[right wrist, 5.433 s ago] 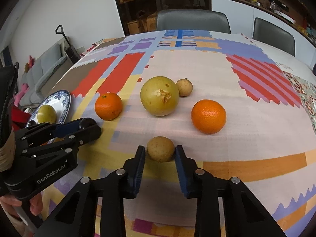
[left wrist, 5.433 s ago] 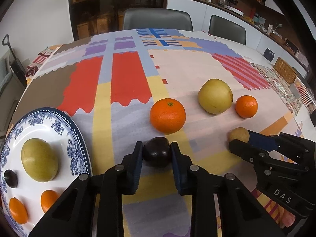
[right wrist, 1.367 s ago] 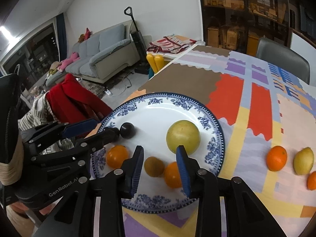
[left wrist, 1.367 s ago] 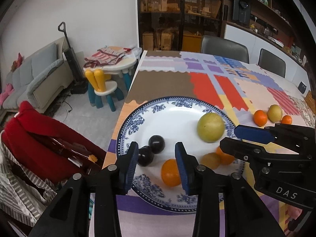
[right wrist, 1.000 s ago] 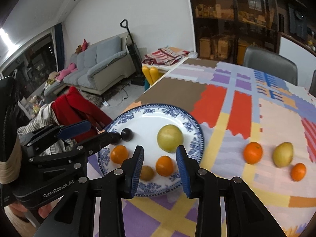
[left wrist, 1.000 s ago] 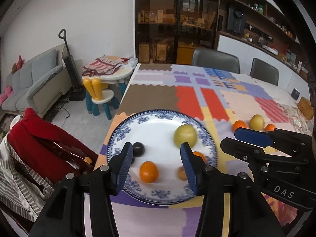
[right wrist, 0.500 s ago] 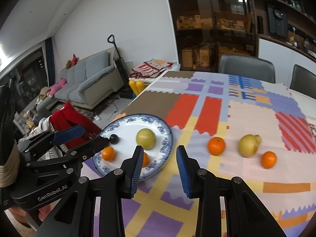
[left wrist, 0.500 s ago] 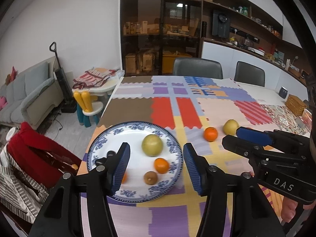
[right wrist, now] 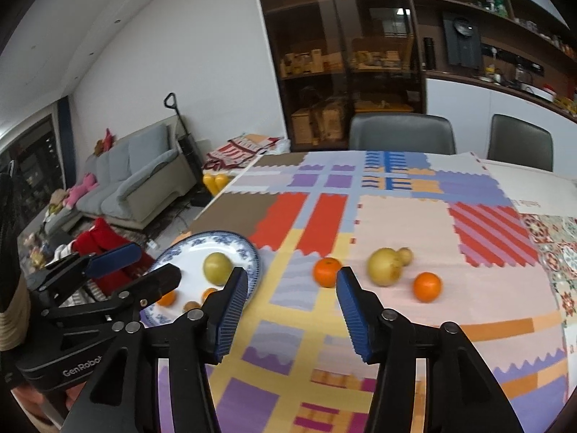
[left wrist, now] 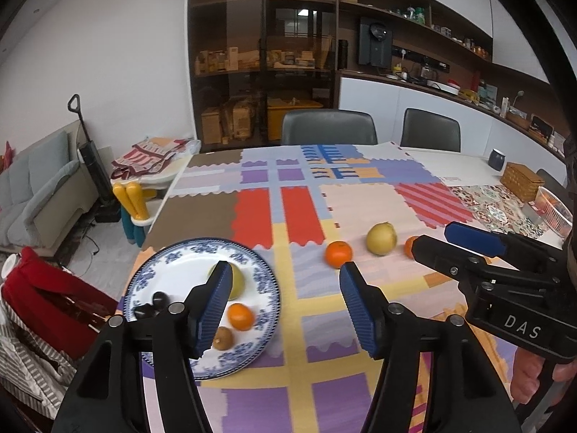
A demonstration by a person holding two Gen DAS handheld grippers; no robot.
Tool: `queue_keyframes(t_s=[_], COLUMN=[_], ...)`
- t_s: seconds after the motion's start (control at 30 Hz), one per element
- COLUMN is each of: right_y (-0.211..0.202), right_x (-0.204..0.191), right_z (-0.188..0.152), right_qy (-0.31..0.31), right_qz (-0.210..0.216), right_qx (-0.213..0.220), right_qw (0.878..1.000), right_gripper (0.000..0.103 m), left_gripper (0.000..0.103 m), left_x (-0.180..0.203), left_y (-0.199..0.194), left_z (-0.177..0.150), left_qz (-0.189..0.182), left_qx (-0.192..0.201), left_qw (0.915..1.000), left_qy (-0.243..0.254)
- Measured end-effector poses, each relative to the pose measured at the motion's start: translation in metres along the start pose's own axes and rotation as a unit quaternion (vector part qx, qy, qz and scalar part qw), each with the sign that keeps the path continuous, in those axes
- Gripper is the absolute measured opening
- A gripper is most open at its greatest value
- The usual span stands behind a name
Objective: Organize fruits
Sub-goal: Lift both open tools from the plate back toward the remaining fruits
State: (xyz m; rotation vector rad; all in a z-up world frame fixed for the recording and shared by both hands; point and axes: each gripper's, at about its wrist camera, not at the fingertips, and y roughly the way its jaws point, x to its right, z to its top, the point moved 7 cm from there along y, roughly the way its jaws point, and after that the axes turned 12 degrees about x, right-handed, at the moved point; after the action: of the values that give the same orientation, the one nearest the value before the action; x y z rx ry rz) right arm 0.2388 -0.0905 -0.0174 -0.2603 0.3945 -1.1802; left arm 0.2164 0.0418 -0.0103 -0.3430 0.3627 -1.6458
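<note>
The right gripper (left wrist: 465, 249) reads "DAS"; the left gripper (right wrist: 133, 265) reads "GenRobot". Both jaws are released, holding nothing. A patchwork cloth (left wrist: 360, 202) covers the table near a grey sofa (right wrist: 137, 180).

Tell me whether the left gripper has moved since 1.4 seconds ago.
Yes. The left gripper has pulled up and back from the plate, jaws empty and wider open.

Both tools are matte black plastic frames with silver screw heads at the joints. The left gripper (left wrist: 282, 305) has ribbed blue pads (left wrist: 212, 303) lining its fingers and white "GenRobot" lettering behind them; the right gripper (right wrist: 291, 313) has matching blue pads (right wrist: 351, 315) and "DAS" lettering. Bare skin of a hand (left wrist: 530, 379) shows behind the right gripper's fingers.
</note>
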Motion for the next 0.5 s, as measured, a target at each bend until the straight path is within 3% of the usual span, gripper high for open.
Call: queue_keyframes(t_s=[0.1,0.5], right_y=[-0.004,-0.003], right_x=[0.012,0.063], right_z=[0.0,-0.007], right_qy=[0.006,0.018], right_qz=[-0.013,-0.074], right_qx=[0.003,-0.005], right_qw=[1.0,0.997], right_gripper=[0.057,0.058], left_gripper=[0.066,0.078], left_x=[0.009,0.038], left_y=[0.005,0.037], left_z=[0.001,-0.006], left_qz=[-0.005,-0.024], left_qx=[0.0,-0.027], left_qw=[1.0,0.9994], left_qy=[0.003,0.001])
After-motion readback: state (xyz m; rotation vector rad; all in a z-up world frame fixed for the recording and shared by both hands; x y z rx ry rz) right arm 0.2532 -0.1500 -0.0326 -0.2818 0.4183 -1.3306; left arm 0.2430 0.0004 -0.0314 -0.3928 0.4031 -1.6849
